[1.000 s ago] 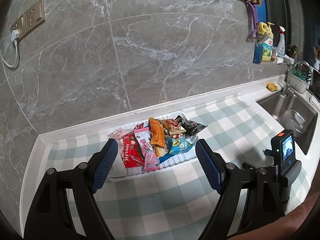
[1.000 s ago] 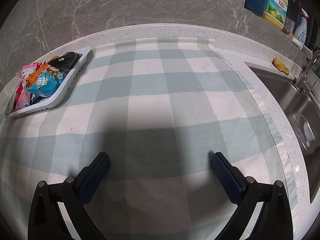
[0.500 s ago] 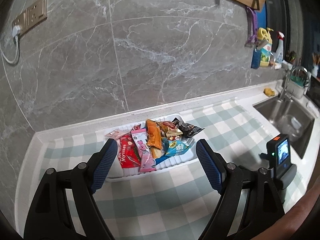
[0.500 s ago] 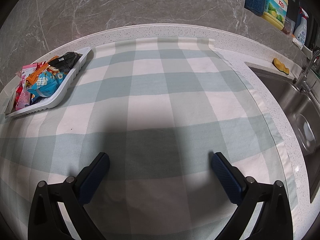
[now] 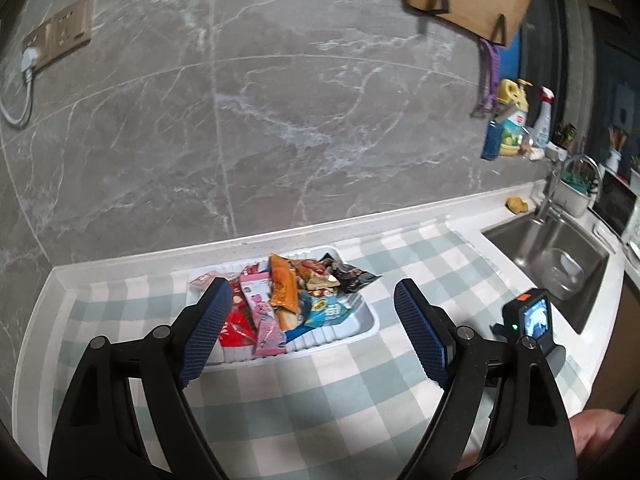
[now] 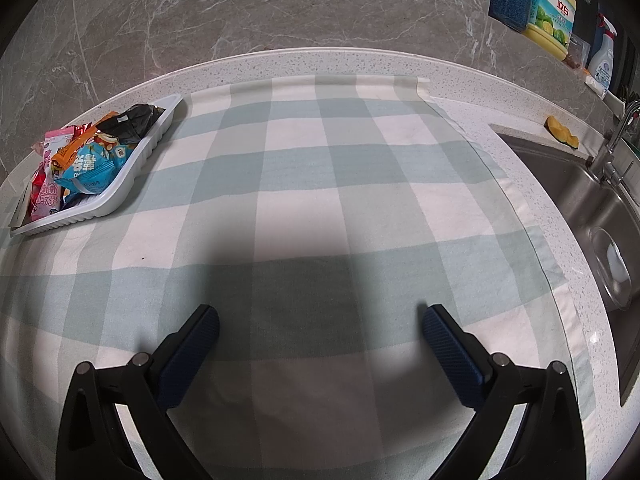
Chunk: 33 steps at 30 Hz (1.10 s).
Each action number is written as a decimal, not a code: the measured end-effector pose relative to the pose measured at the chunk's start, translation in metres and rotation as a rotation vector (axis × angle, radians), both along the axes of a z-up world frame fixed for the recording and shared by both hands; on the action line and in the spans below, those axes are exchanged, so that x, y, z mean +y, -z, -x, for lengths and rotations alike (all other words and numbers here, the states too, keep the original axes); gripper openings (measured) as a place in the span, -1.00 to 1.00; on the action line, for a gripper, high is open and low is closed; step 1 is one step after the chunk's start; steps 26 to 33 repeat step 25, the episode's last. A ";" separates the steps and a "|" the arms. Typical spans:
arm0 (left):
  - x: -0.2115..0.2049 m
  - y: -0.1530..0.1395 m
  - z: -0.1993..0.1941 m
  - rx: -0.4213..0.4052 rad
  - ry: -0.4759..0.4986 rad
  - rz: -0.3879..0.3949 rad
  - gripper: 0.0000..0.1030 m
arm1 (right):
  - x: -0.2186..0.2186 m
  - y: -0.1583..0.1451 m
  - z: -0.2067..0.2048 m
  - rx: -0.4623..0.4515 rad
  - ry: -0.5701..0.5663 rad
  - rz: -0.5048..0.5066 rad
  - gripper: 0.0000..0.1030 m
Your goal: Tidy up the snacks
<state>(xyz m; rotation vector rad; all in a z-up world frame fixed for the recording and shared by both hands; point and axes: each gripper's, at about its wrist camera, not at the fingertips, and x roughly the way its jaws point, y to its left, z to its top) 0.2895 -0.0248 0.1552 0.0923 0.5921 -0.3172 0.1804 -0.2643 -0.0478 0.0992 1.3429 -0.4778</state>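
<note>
The white ribbed plastic tray heaped with colourful snack packets, at the desk's back left edge, is now viewed from farther off. Both the left gripper and right gripper are held wide open, empty; sorting appears finished.

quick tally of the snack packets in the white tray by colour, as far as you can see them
Visible in the white tray:
pink packet: 1
red packet: 1
orange packet: 1
blue packet: 1
black packet: 1
Total: 5 told apart; more lie partly hidden underneath, so the true count is higher.
</note>
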 end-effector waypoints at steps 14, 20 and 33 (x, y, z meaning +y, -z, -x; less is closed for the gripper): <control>0.001 -0.003 0.005 0.022 0.001 0.048 0.67 | 0.000 0.000 0.000 0.000 0.000 0.000 1.00; 0.001 -0.001 0.006 0.043 0.019 0.075 0.72 | 0.000 0.000 0.000 0.000 0.000 0.000 1.00; 0.001 -0.001 0.007 0.038 0.018 0.077 0.74 | 0.000 0.000 0.000 0.000 0.000 0.000 1.00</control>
